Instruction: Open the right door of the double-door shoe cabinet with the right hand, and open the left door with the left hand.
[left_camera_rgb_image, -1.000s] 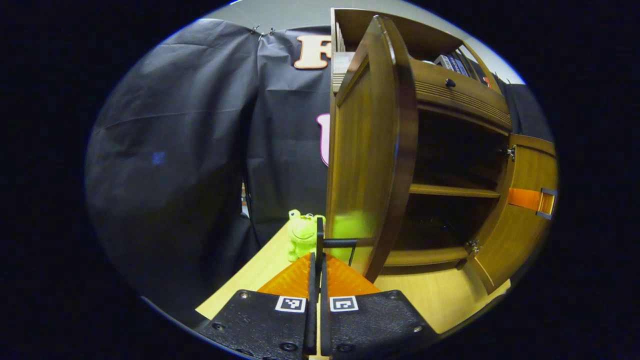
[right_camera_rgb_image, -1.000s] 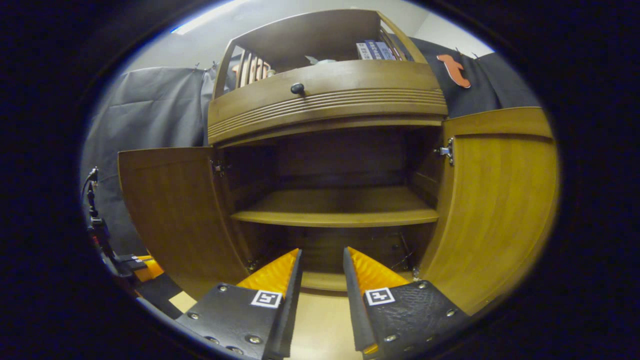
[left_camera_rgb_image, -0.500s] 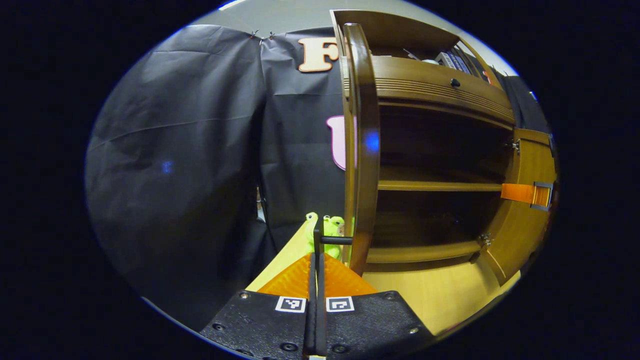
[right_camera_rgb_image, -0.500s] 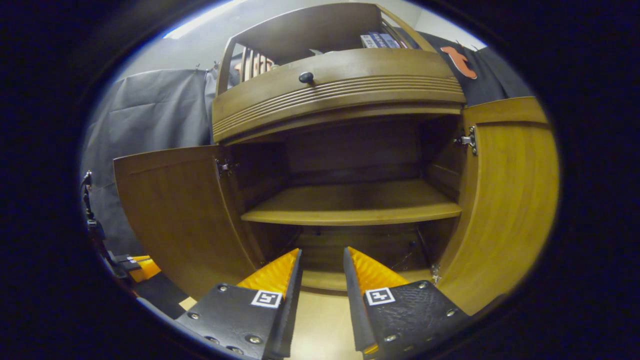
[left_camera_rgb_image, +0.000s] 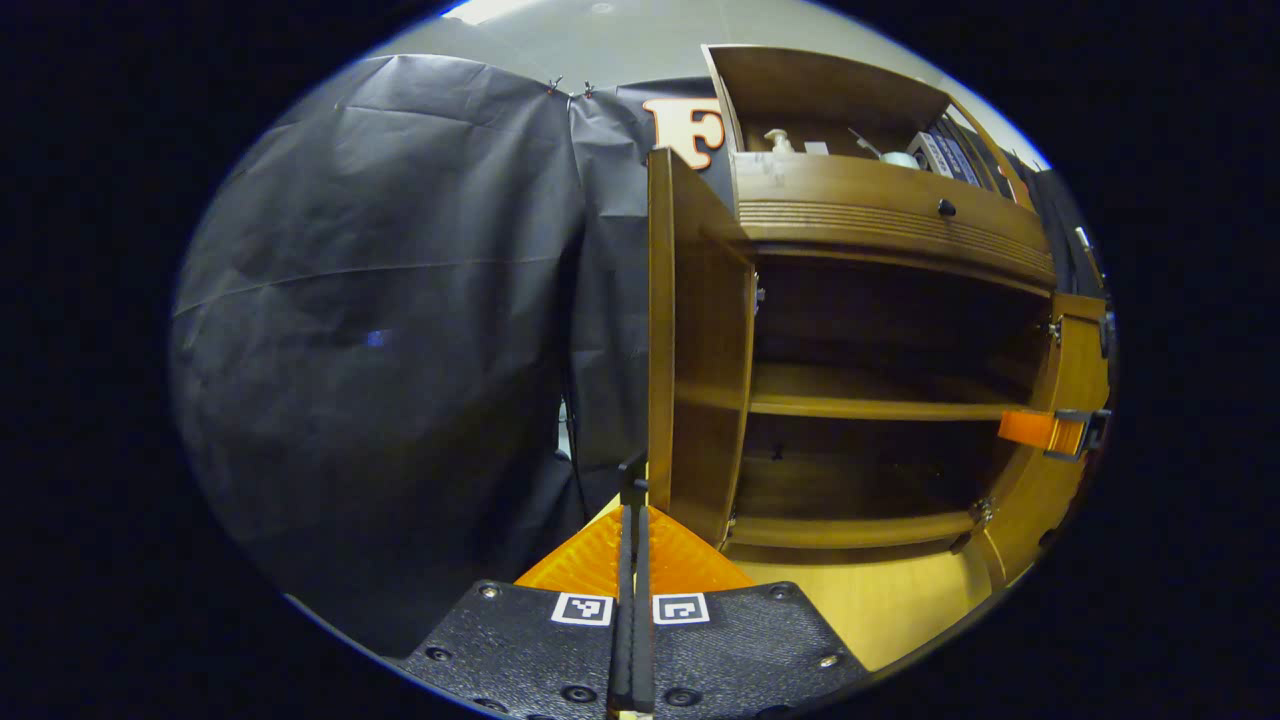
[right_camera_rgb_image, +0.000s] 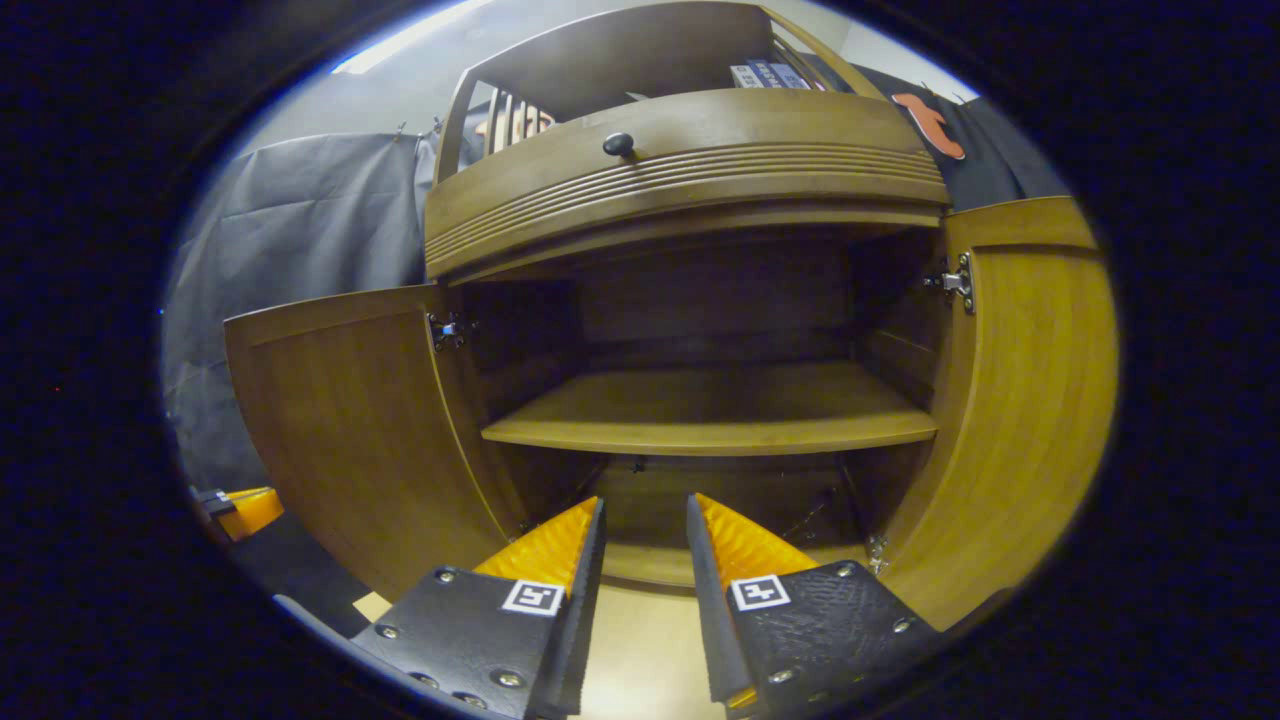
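Observation:
The wooden shoe cabinet (right_camera_rgb_image: 700, 170) has both doors swung out. In the left gripper view the left door (left_camera_rgb_image: 700, 380) stands nearly edge-on just right of my fingers. My left gripper (left_camera_rgb_image: 633, 505) is shut on that door's thin black handle (left_camera_rgb_image: 633, 468). The right door (left_camera_rgb_image: 1075, 370) hangs open at the far right, with the right gripper (left_camera_rgb_image: 1045, 430) in front of it. In the right gripper view my right gripper (right_camera_rgb_image: 645, 505) is open and holds nothing, facing the cabinet's bare middle shelf (right_camera_rgb_image: 710, 420). The left door (right_camera_rgb_image: 350, 430) and right door (right_camera_rgb_image: 1020, 400) flank it. The left gripper (right_camera_rgb_image: 240, 505) shows at the lower left.
Above the doors sits a drawer with a dark knob (right_camera_rgb_image: 618, 143). An open top shelf holds books (right_camera_rgb_image: 765, 75) and a pump bottle (left_camera_rgb_image: 775, 140). Black cloth (left_camera_rgb_image: 380, 320) hangs left of the cabinet. A pale wooden floor (left_camera_rgb_image: 880, 610) lies in front.
The left door has swung farther open with my left gripper on its handle, and it now hides the green toy frog. The right gripper has stayed open and drifted slightly.

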